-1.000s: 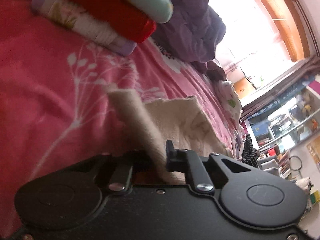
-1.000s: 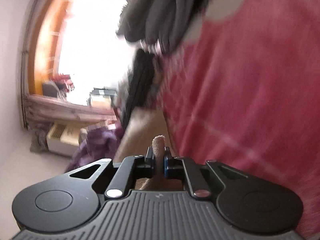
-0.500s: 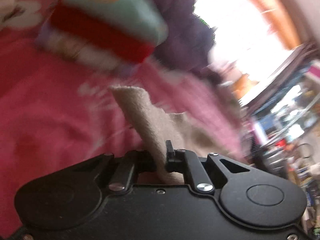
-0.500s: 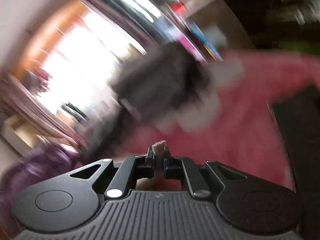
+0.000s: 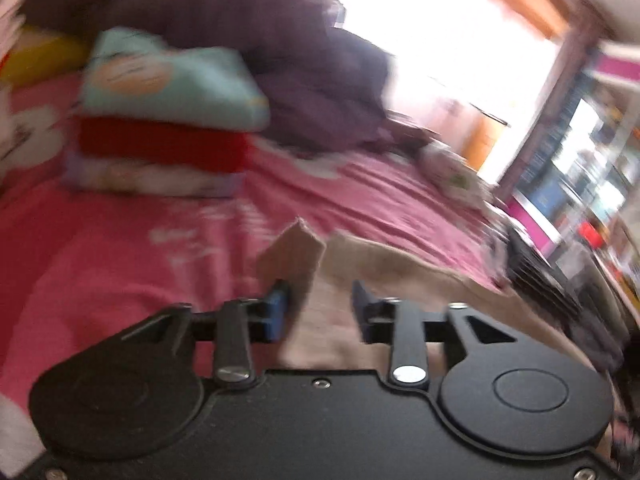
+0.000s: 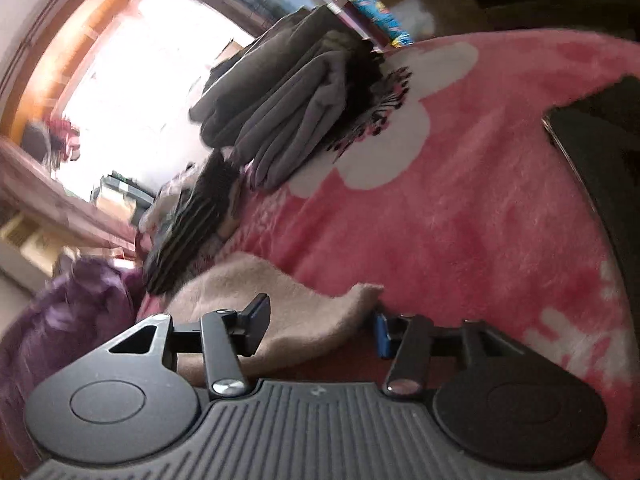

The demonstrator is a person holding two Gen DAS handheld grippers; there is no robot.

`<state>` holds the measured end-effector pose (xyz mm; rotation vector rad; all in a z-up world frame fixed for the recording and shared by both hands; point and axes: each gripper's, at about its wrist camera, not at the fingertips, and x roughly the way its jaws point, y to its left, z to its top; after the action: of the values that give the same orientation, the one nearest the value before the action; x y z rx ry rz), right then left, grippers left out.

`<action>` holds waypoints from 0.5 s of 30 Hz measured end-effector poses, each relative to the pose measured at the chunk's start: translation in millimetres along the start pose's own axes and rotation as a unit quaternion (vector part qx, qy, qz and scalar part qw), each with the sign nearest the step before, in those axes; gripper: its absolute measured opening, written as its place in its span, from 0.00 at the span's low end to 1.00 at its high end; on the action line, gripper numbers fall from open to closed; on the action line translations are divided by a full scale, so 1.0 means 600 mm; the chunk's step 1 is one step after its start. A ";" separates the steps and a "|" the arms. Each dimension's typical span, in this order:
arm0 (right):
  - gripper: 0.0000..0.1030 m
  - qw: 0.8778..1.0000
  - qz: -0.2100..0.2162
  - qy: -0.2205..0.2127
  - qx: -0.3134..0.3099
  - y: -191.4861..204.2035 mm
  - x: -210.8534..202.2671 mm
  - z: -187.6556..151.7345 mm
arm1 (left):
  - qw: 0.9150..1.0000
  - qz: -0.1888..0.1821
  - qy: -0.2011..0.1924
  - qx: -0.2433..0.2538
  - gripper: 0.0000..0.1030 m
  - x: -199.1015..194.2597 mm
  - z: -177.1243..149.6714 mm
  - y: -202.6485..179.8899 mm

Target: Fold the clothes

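A beige cloth (image 5: 360, 272) lies on the pink bedspread (image 5: 100, 248). My left gripper (image 5: 318, 312) is open; a corner of the cloth stands up between its fingers, against the left one. In the right wrist view the same beige cloth (image 6: 288, 304) lies across the gap of my right gripper (image 6: 320, 320), which is open, with a cloth corner resting by the right finger.
A stack of folded clothes (image 5: 168, 120) in teal, red and white sits at the back left, with a purple duvet (image 5: 280, 52) behind it. A pile of grey garments (image 6: 288, 92) and a dark striped garment (image 6: 192, 224) lie on the bed. A black object (image 6: 600, 152) is at the right.
Both grippers were shut on the beige cloth and have opened, letting it go onto the bed. Both cameras have swung to new angles.
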<state>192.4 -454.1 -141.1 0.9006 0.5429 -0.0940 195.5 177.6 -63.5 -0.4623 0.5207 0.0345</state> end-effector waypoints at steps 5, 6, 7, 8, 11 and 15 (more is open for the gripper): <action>0.53 0.997 0.033 0.033 -0.059 0.027 -0.043 -0.034 | 0.997 -0.054 0.033 0.040 0.47 0.007 -0.038 -0.067; 0.54 0.995 0.045 0.042 -0.076 0.037 -0.051 -0.046 | 0.997 -0.050 0.036 0.037 0.47 0.004 -0.043 -0.067; 0.56 0.993 0.055 0.051 -0.091 0.047 -0.056 -0.058 | 0.998 -0.045 0.038 0.035 0.47 0.001 -0.048 -0.066; 0.61 0.990 0.065 0.062 -0.106 0.057 -0.057 -0.071 | 0.998 -0.040 0.040 0.032 0.47 -0.002 -0.052 -0.066; 0.64 0.980 0.078 0.099 -0.156 0.085 -0.051 -0.112 | 0.998 -0.026 0.048 0.025 0.51 -0.010 -0.066 -0.064; 0.55 0.965 0.034 0.121 -0.230 0.106 -0.033 -0.161 | 0.999 0.016 0.050 0.000 0.53 -0.036 -0.075 -0.032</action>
<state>154.8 -342.9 -133.5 0.4751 0.7238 0.2010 158.4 142.6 -79.9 -0.4566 0.6266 0.0410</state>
